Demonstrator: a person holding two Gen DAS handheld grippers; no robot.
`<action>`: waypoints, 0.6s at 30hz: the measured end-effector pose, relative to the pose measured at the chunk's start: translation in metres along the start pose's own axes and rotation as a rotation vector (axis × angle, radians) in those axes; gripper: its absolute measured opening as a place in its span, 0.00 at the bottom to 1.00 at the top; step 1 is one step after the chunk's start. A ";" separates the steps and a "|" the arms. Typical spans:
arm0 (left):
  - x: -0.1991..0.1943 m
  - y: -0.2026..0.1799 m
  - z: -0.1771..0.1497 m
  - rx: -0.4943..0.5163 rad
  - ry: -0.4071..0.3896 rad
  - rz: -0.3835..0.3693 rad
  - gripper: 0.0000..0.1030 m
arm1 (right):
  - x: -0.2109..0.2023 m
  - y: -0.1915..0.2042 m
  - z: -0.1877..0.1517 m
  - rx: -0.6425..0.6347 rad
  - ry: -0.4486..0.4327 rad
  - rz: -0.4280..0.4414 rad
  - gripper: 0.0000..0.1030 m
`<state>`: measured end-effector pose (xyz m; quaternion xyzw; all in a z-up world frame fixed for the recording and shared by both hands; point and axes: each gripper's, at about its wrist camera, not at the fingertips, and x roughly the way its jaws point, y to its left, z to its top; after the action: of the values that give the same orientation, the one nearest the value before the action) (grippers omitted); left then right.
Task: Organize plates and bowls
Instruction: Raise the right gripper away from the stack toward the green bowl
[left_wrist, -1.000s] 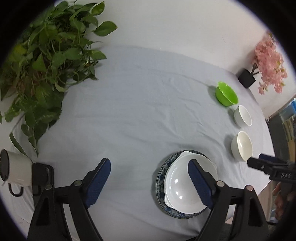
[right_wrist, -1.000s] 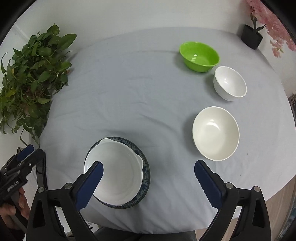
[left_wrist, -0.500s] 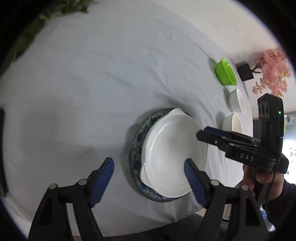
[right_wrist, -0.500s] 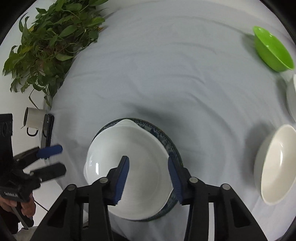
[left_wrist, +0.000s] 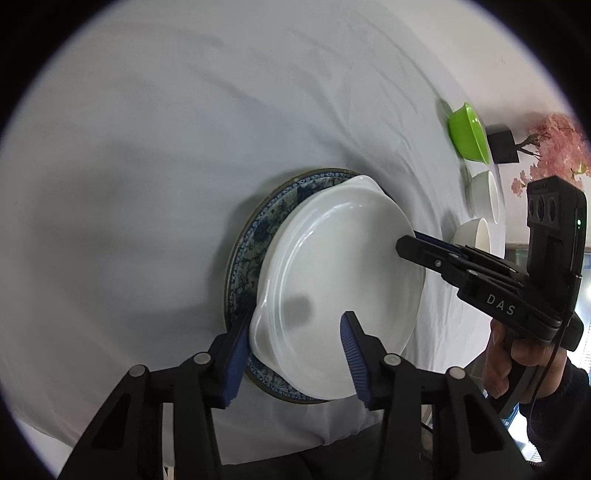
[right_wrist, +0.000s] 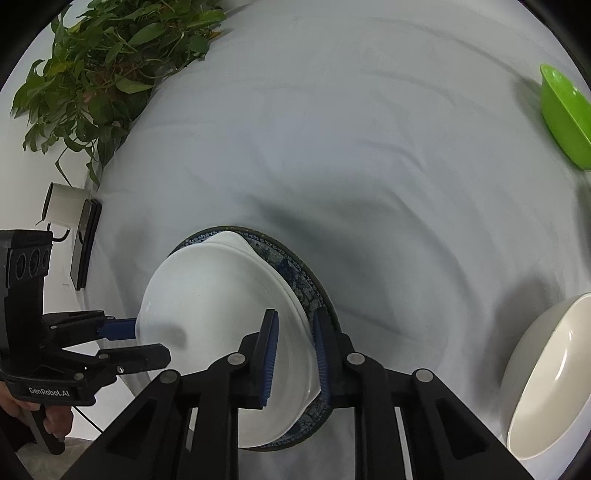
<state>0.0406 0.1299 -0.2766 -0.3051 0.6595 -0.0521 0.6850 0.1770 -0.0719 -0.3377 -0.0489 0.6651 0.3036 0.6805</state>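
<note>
Plates first: a white shallow ceramic dish with small lug handles (left_wrist: 343, 295) sits stacked on a blue-patterned round plate (left_wrist: 251, 236) at lower centre of the grey tablecloth (left_wrist: 147, 166). Both tools are on it now. The left gripper (left_wrist: 291, 354) straddles the near rim, jaws closing, one pad outside the rim, one inside and apparently not yet pressing. The right gripper (right_wrist: 295, 354) is closing too, pads nearly pinching the opposite rim. Little looks sorted yet, I'd judge. The lime-green plastic bowl (right_wrist: 565, 118) and a cream bowl (right_wrist: 546, 376) sit apart. Only the left view shows a second white bowl (left_wrist: 484, 192) and the pink blossom (left_wrist: 554, 147); only the right view catches the leafy plant (right_wrist: 110, 66) and white mug (right_wrist: 62, 203).
</note>
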 end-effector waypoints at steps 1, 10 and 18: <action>0.000 0.001 0.001 -0.004 0.002 0.001 0.39 | -0.001 -0.001 0.000 0.004 0.001 0.000 0.14; -0.017 0.001 0.003 0.032 -0.015 0.077 0.39 | -0.001 0.000 -0.008 0.037 -0.001 0.006 0.14; -0.091 -0.025 0.010 0.174 -0.298 0.315 0.87 | -0.074 0.010 -0.026 0.089 -0.199 -0.096 0.98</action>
<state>0.0473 0.1563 -0.1858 -0.1425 0.5836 0.0443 0.7982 0.1550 -0.1016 -0.2685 -0.0199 0.6040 0.2440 0.7585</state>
